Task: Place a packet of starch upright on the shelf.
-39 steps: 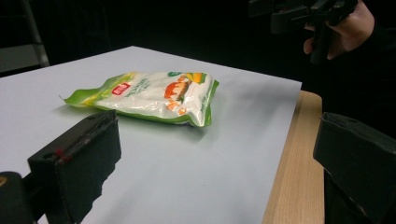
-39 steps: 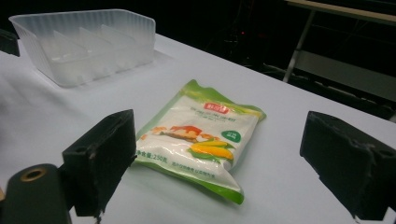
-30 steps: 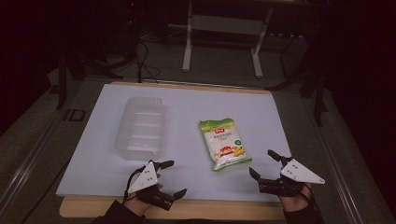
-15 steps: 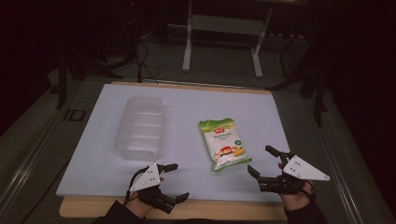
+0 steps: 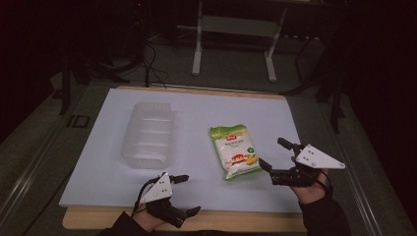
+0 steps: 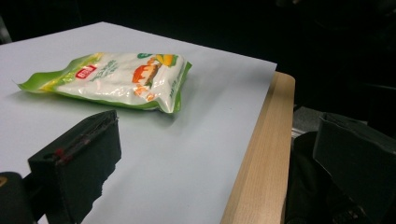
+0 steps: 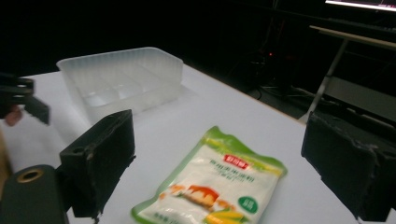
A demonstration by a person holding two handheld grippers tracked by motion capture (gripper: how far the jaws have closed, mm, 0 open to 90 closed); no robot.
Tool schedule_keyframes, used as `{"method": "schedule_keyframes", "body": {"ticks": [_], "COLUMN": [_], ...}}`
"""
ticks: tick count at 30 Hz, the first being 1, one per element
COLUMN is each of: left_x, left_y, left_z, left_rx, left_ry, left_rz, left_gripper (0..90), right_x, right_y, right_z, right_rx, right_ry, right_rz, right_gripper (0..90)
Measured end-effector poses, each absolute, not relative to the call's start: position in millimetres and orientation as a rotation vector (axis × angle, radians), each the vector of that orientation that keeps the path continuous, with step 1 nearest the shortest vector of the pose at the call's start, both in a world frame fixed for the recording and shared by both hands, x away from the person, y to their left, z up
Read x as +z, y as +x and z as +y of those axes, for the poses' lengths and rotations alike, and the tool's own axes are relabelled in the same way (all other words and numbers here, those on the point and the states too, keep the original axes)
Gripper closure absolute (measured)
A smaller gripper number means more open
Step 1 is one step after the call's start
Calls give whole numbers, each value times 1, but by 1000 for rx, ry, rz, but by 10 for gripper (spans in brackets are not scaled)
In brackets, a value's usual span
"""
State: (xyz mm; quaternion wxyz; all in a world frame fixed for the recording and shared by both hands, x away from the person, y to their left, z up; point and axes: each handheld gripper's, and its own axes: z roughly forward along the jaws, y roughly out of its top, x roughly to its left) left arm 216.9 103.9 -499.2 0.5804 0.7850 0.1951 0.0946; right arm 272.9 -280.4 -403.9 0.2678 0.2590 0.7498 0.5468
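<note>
White table mat [image 5: 196, 123], big, covers most of the wooden table [image 5: 275, 221].

Clear plastic tray [image 5: 147, 133], empty, open side up. Sits ahead of the left gripper's jaws, well apart from them. In the right gripper view it's far beyond the jaws, toward the left one.

Green and white snack pouch [image 5: 235, 153], lying flat on the mat, nothing touching it. Right gripper view: pouch [image 7: 215, 186] lies straight ahead between the two jaws, near, a bit low. Long axis runs near edge to far edge of the table in the high view, slightly slanted, so it runs roughly across the right jaws' line of reach. Left gripper view: pouch [image 6: 116, 81] is ahead and off toward the left jaw, clearly farther.

Right gripper [image 5: 279, 158], jaws wide apart, holding nothing, pointing at the pouch's near right corner. Just beside it, not touching.

Left gripper [image 5: 186, 194], jaws also wide apart, empty, low at the near table edge, pointing right.

Judgement: right gripper is the nearer one, likely takes the pouch; short push forward puts the pouch edge between the jaws. Tray looks like the likely destination.
</note>
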Motion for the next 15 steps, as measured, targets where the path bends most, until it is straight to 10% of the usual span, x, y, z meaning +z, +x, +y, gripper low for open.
{"method": "schedule_keyframes", "body": {"ticks": [15], "left_x": [-498], "left_y": [216], "left_z": [106], "left_rx": [235], "left_ry": [1831], "left_rz": [448], "left_gripper": [12], "right_x": [-400], "right_y": [331], "right_z": [-269], "right_rx": [1436], "right_ry": [751], "right_rz": [2028], "right_gripper": [98]}}
